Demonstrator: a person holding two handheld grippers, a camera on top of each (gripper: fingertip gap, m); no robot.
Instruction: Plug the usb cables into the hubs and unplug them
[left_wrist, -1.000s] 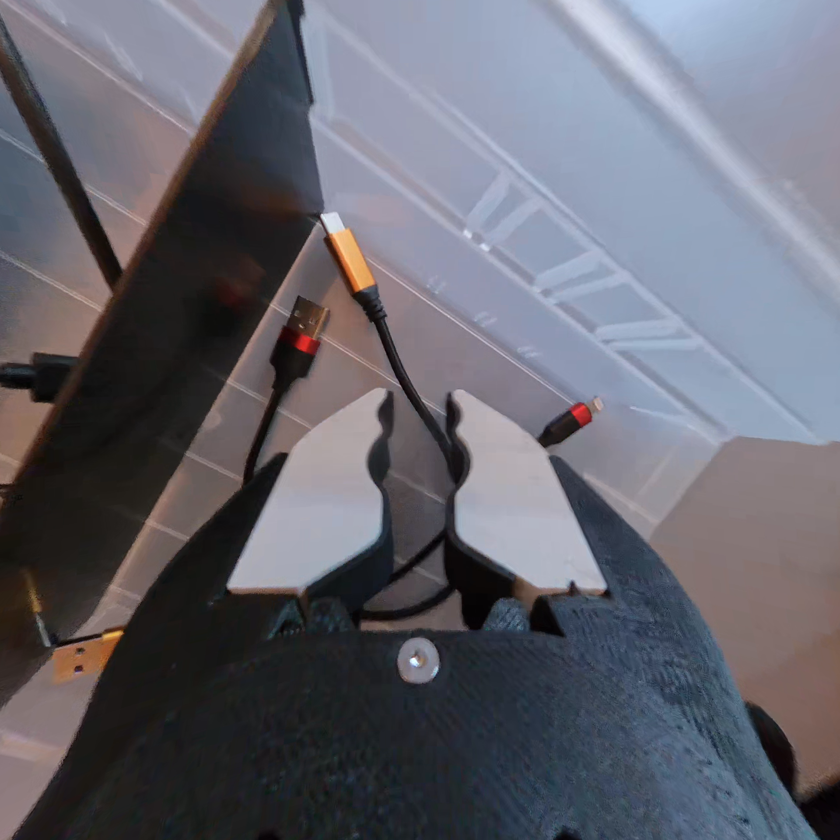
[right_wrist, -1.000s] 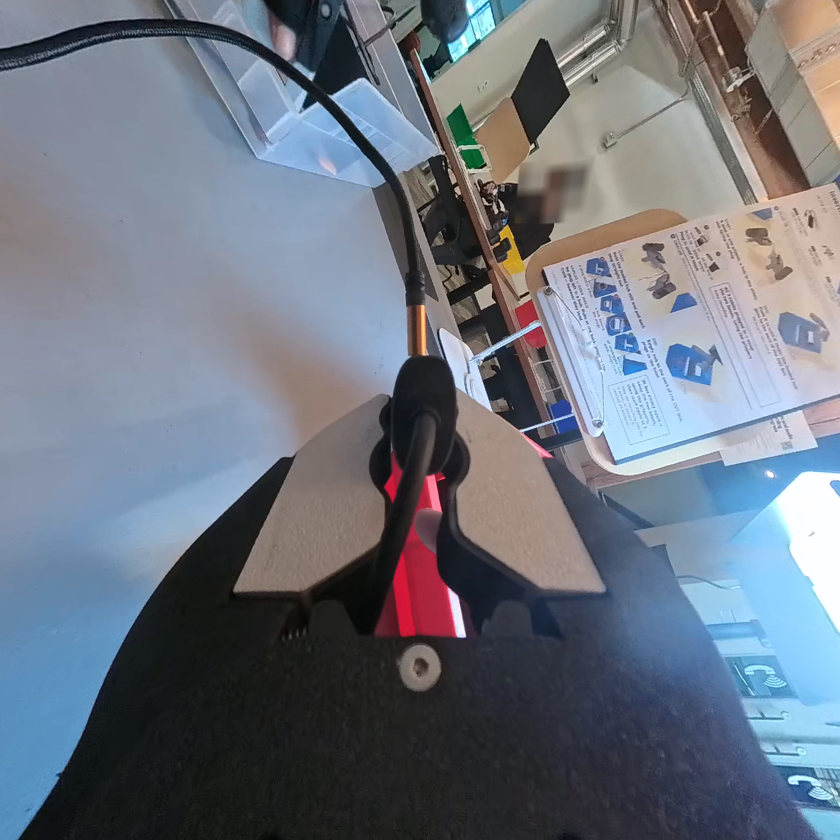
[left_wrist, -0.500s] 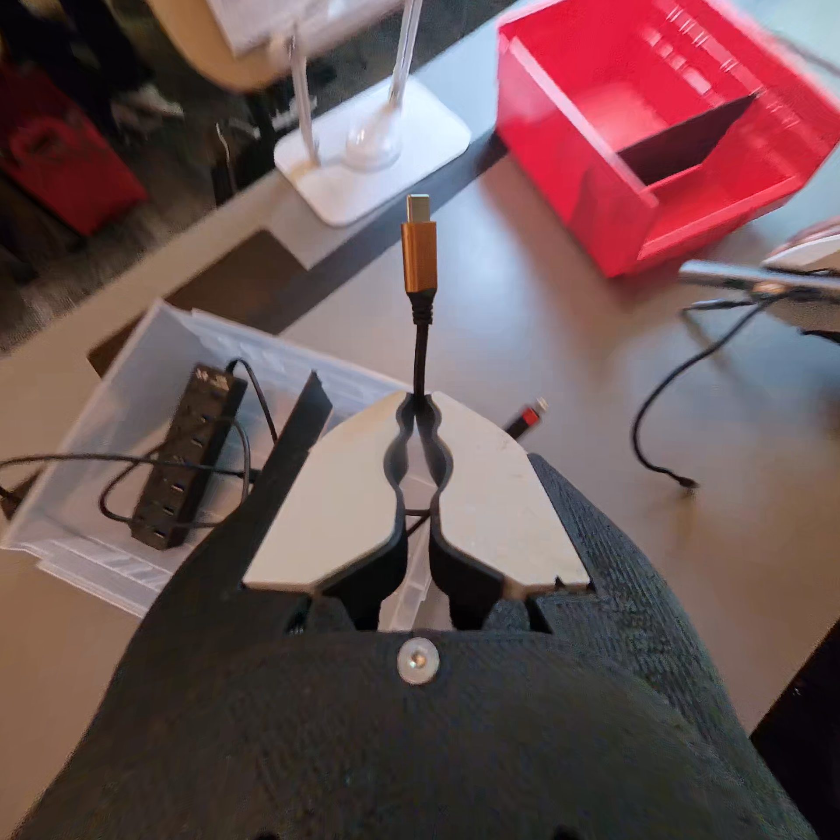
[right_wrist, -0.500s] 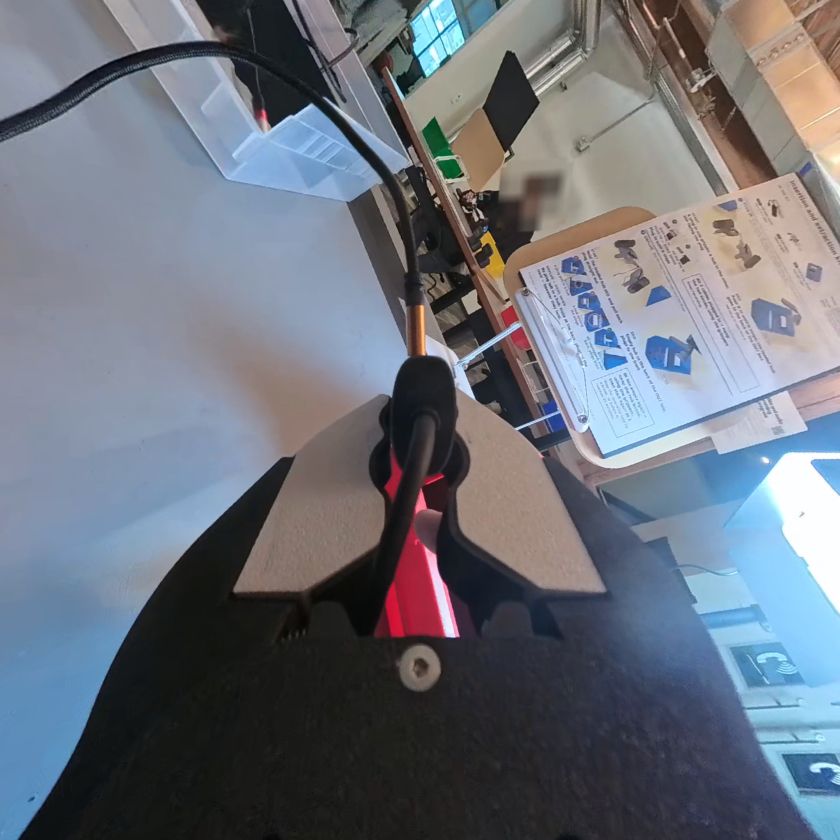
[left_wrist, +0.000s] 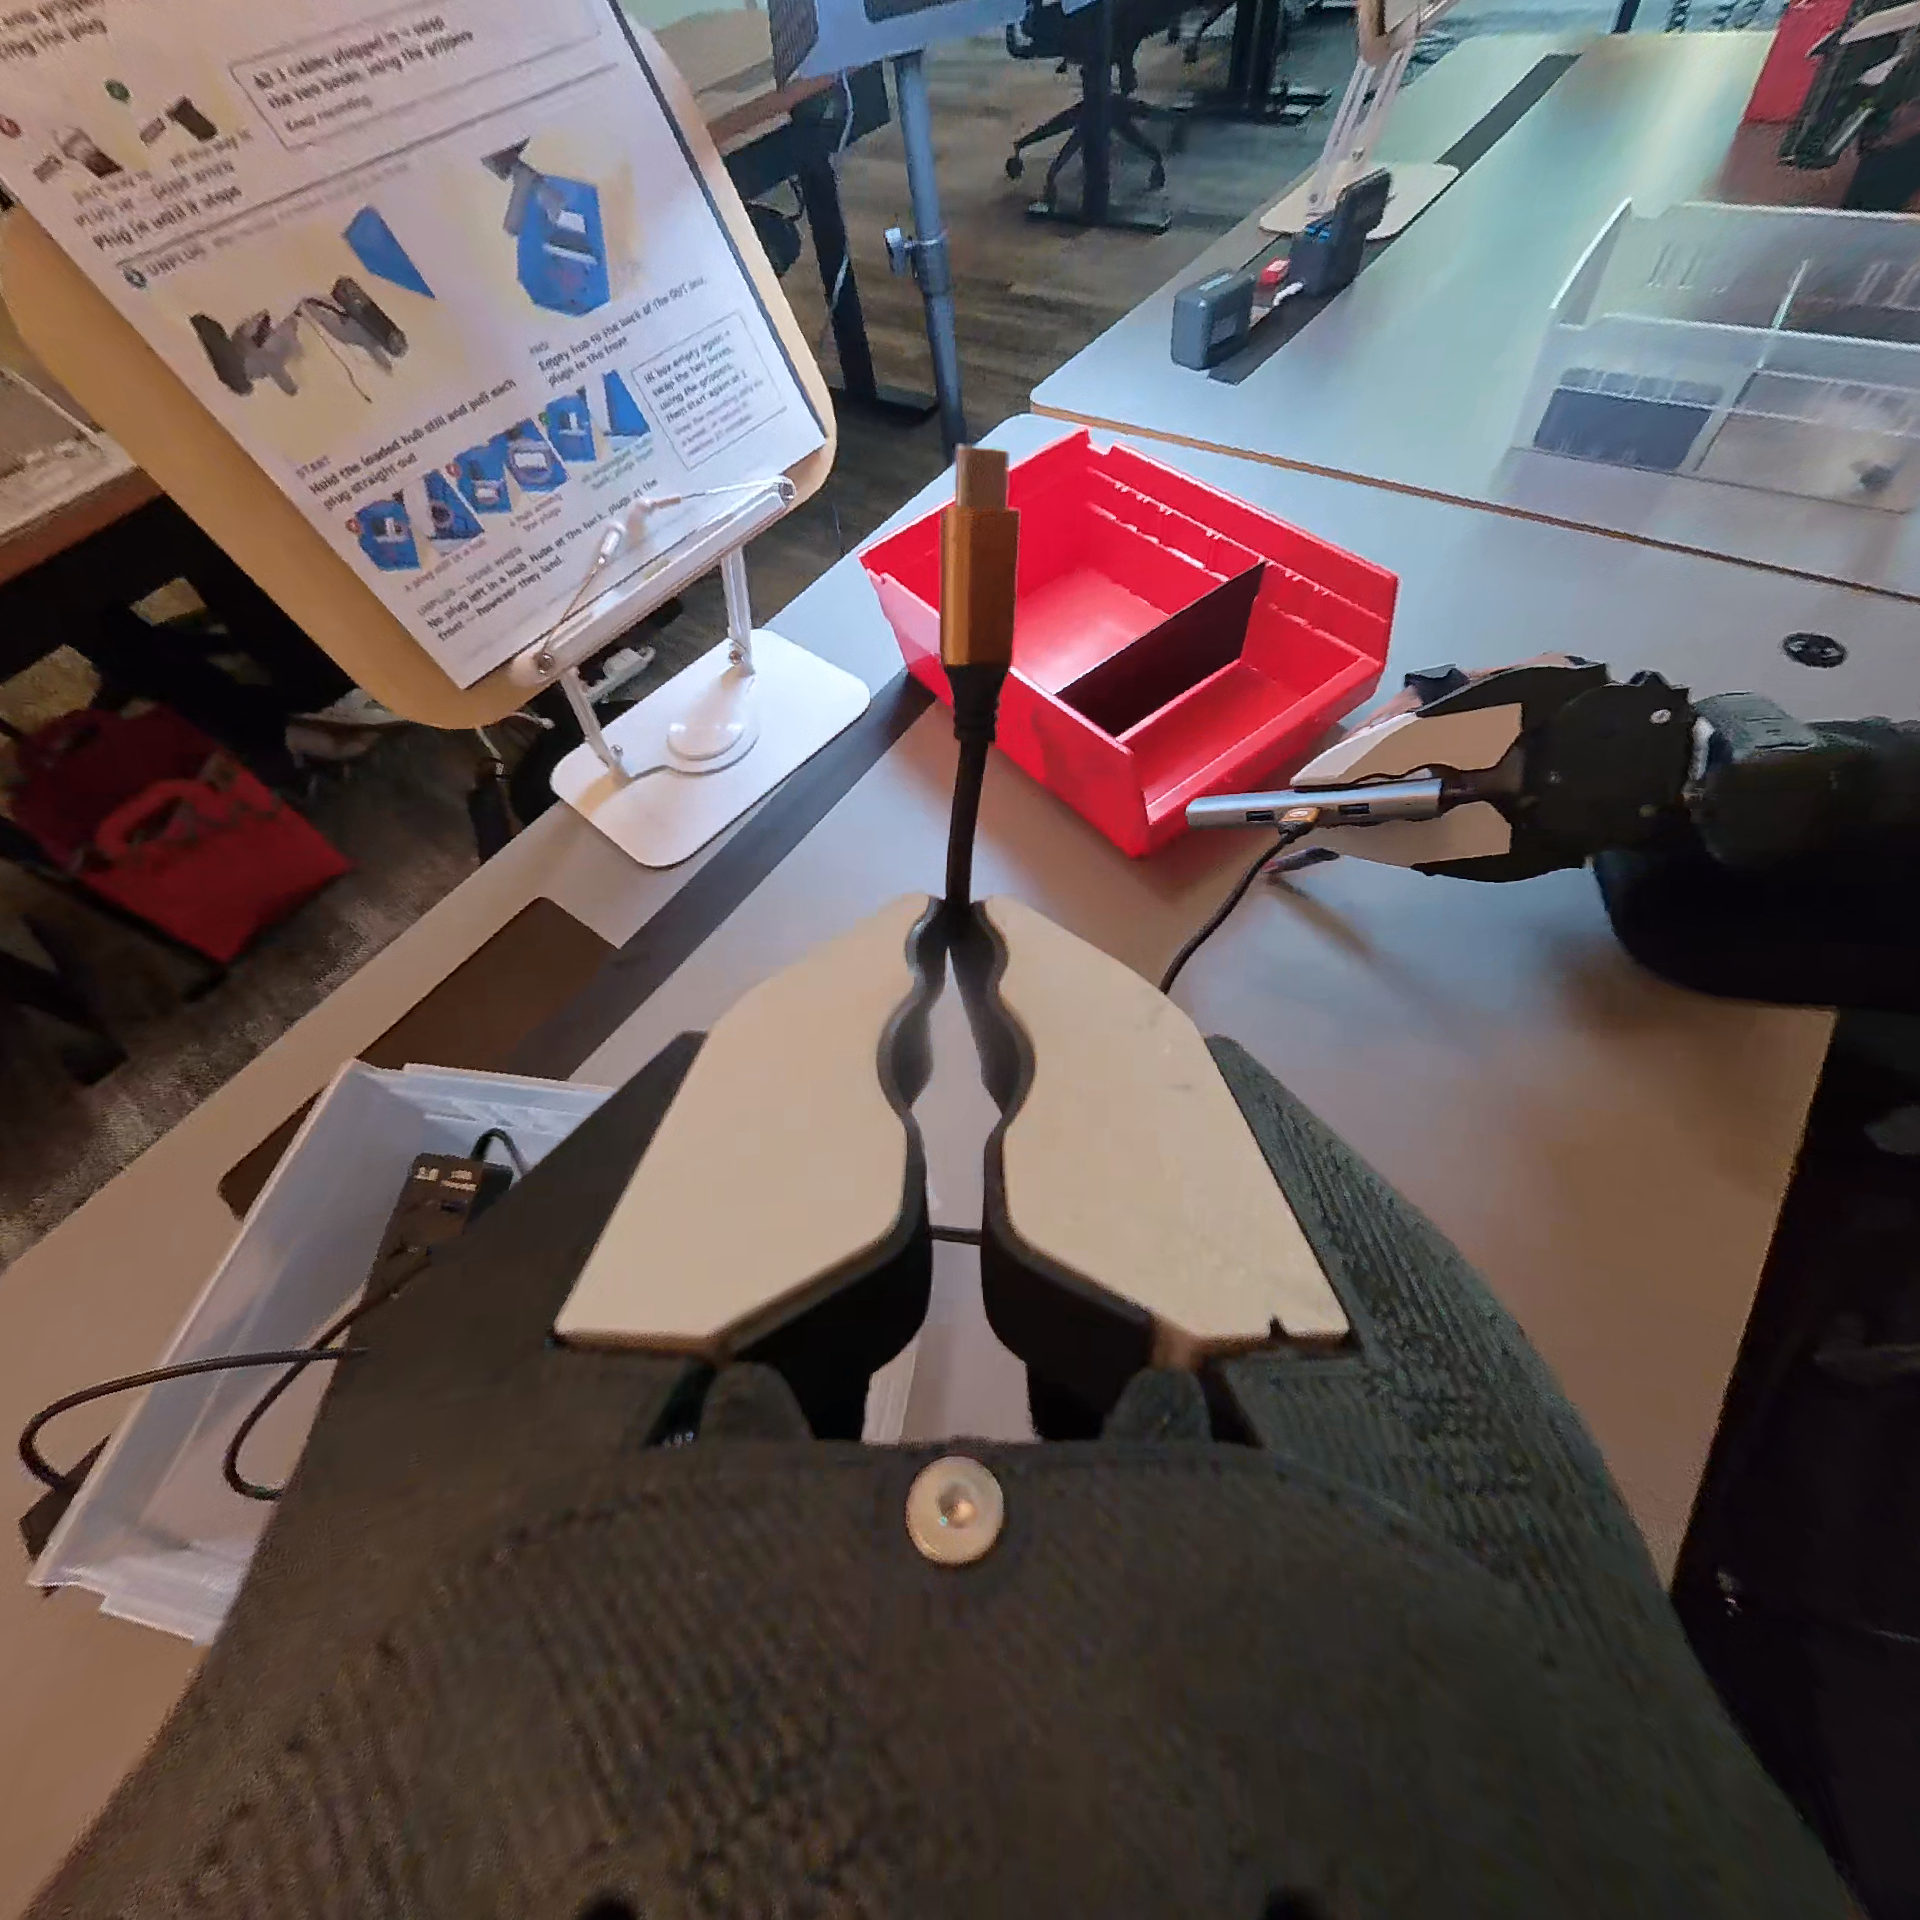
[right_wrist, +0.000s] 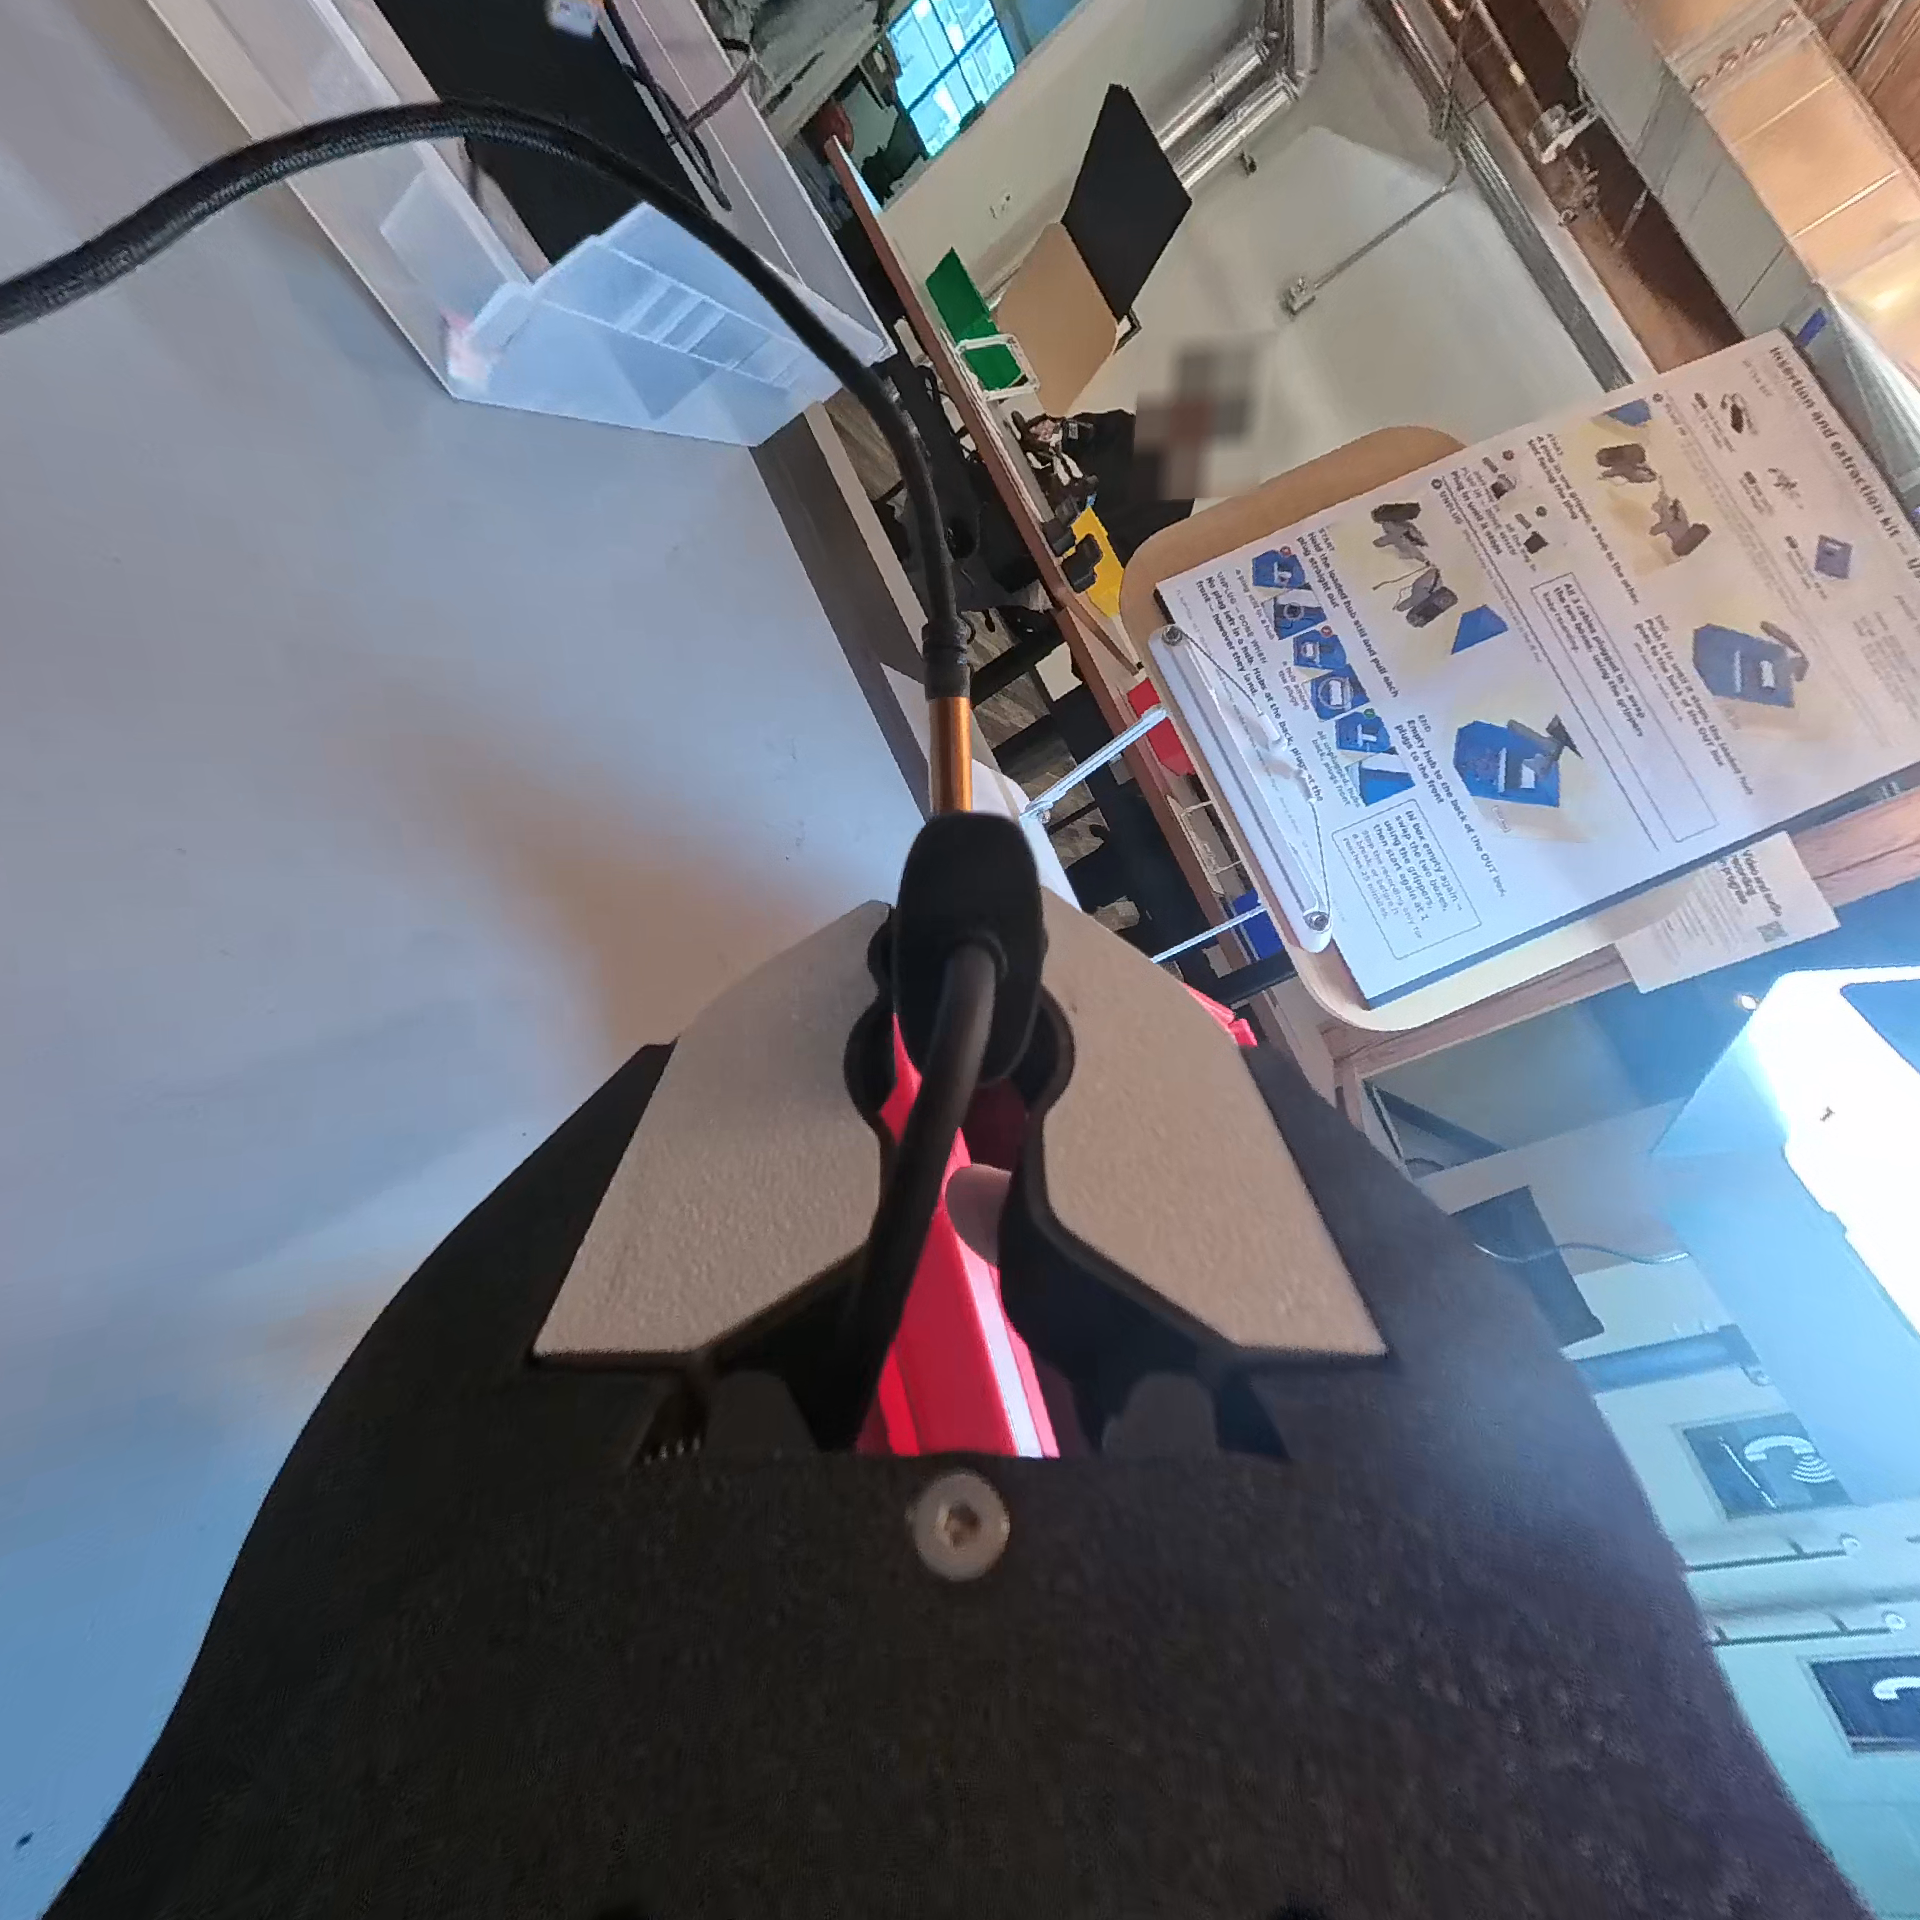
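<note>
Two grippers were clenched: the left gripper (left_wrist: 954, 920) pinched a black cable whose orange USB-C plug (left_wrist: 977, 592) stood upright at twelve o'clock. Farther off at three o'clock, beside the red bin (left_wrist: 1226, 727), the right gripper (left_wrist: 1351, 800) clamped a grey hub (left_wrist: 1314, 805), an orange plug (right_wrist: 950, 750) seated in it.

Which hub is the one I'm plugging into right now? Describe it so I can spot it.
Find the red bin on the grey table. Just right of it, the right gripper holds a slim silver hub level above the tabletop. Unlike the black hub in the clear bin, it already carries one orange-tipped plug.
</note>
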